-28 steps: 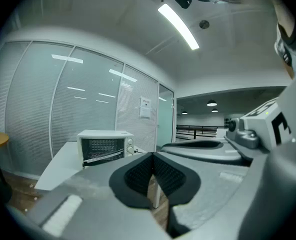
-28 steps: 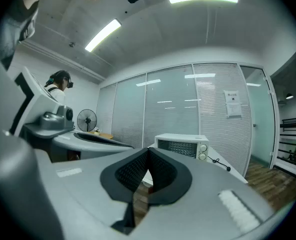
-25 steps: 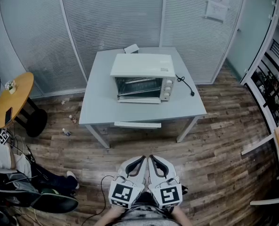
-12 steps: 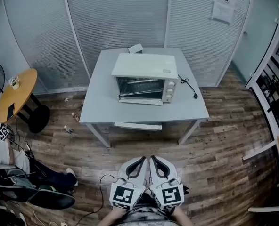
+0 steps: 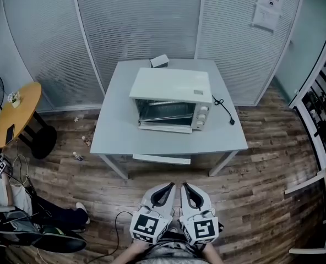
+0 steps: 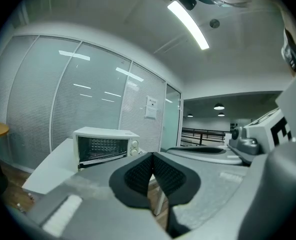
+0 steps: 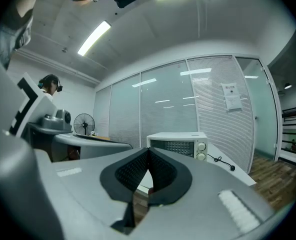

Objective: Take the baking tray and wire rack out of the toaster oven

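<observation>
Head view: nothing out of toaster oven (image 5: 171, 87) yet; left gripper (image 5: 167, 187) and right gripper (image 5: 187, 187) pressed together, empty, well short of it.

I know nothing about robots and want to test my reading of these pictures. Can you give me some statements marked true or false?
1. The toaster oven stands on the grey table. True.
2. The left gripper and the right gripper both have their jaws shut on nothing. True.
3. In the head view, the oven's knobs are on its left side. False: they are on its right side.
4. One gripper touches the oven. False: both are over the wooden floor, short of the table.
5. A black cord lies on the table. True.
</observation>
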Tool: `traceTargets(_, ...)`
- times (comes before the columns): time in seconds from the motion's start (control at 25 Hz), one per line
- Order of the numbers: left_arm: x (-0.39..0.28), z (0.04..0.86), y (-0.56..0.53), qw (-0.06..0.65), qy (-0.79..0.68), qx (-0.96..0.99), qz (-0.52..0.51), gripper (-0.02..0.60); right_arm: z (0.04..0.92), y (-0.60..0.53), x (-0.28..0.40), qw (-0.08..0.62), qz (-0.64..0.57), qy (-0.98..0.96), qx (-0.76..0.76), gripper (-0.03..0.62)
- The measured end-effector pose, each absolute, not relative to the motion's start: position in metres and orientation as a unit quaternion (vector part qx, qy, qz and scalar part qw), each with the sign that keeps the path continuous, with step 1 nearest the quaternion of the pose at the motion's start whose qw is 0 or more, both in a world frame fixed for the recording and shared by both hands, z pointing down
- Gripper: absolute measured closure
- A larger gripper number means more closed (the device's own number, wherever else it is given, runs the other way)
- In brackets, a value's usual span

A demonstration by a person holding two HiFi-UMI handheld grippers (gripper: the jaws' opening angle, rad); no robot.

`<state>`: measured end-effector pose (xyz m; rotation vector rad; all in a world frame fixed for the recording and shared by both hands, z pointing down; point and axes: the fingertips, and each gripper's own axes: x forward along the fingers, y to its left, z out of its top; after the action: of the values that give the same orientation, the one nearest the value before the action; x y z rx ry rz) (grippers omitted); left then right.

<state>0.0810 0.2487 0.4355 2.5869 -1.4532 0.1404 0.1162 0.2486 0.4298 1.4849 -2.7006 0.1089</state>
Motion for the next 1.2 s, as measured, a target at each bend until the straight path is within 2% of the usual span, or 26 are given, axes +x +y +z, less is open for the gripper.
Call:
traceTargets(0.56,0.037,0.443,0.105,0.084,-0.442,0.891,0.055,0.578,0.431,0.105,0.061,0.033,0.034,-0.864,0.502,0.591)
traceTargets(0.96,0.0,0.446,0.051,0.079,-0.437,0.894,0.055,0.577,0.439,0.048,0.026,0.032,0.04,-0.858,0.512,0.591)
traceTargets(1.2,-0.007,0.452,0.032,0.1,-0.434,0.894,0.051,0.578,0.448,0.03,0.022,0.039,0.05,-0.853,0.518,0.591)
